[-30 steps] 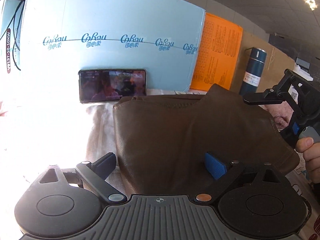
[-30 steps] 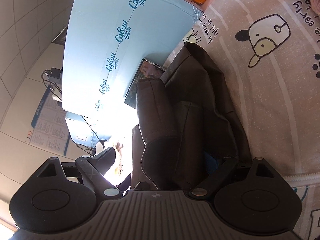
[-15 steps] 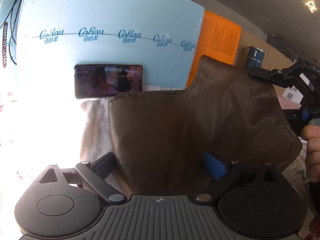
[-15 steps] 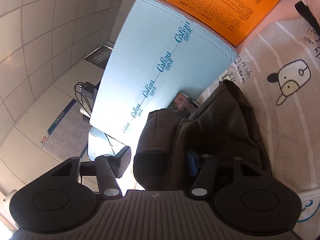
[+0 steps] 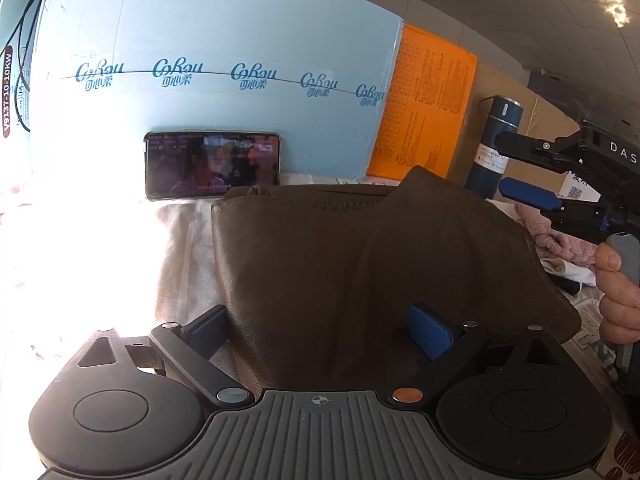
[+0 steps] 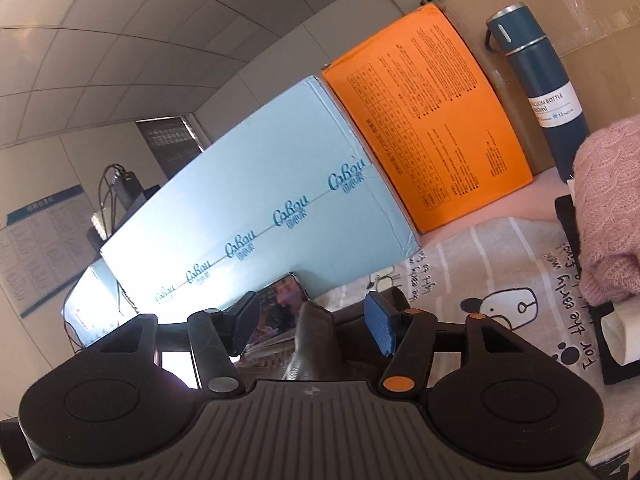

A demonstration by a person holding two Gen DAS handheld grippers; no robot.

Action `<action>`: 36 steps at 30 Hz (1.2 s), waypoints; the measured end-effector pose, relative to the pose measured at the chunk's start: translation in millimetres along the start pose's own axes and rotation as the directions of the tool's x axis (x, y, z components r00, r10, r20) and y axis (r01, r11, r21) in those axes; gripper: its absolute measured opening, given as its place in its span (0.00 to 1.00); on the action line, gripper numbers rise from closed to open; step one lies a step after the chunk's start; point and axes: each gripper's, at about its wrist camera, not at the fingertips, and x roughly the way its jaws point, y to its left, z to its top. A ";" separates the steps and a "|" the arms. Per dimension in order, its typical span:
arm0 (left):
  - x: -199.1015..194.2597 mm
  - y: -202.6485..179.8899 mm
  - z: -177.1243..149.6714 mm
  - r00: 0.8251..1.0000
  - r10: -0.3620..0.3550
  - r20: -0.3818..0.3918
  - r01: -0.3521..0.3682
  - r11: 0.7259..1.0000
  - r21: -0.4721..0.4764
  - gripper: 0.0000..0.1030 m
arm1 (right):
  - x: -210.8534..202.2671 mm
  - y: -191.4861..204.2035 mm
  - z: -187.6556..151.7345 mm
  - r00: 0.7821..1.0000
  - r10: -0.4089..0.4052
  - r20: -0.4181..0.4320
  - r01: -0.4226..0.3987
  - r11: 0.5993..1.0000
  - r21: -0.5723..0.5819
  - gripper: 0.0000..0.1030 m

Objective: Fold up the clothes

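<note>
The brown jacket (image 5: 360,280) lies folded in front of the phone (image 5: 212,166). The left gripper (image 5: 320,328), jaws wide, touches its near edge. The right gripper (image 6: 316,320) is wide too, holding nothing, so the fold rests.

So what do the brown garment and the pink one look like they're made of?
The brown garment looks like leather or faux leather: smooth, matte, faint sheen, stitched edges, stiff folds. The pink garment looks like knitted wool or acrylic, given its cable-knit ridges and fuzzy surface.
</note>
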 end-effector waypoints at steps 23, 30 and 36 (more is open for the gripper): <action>-6.8 36.1 0.8 0.991 -0.119 0.061 0.131 0.951 -0.279 0.94 | 49.4 -28.8 -20.3 0.909 -0.233 -0.346 0.255 0.967 0.019 0.74; -2.1 44.7 -0.7 0.985 -0.161 0.053 0.170 0.921 -0.351 0.94 | 47.5 -40.0 -15.4 0.919 -0.160 -0.360 0.223 0.964 0.141 0.84; 4.6 42.7 -3.2 0.980 -0.199 0.030 0.196 0.910 -0.365 0.94 | 51.7 -37.0 -19.3 0.920 -0.083 -0.383 0.153 0.976 0.155 0.87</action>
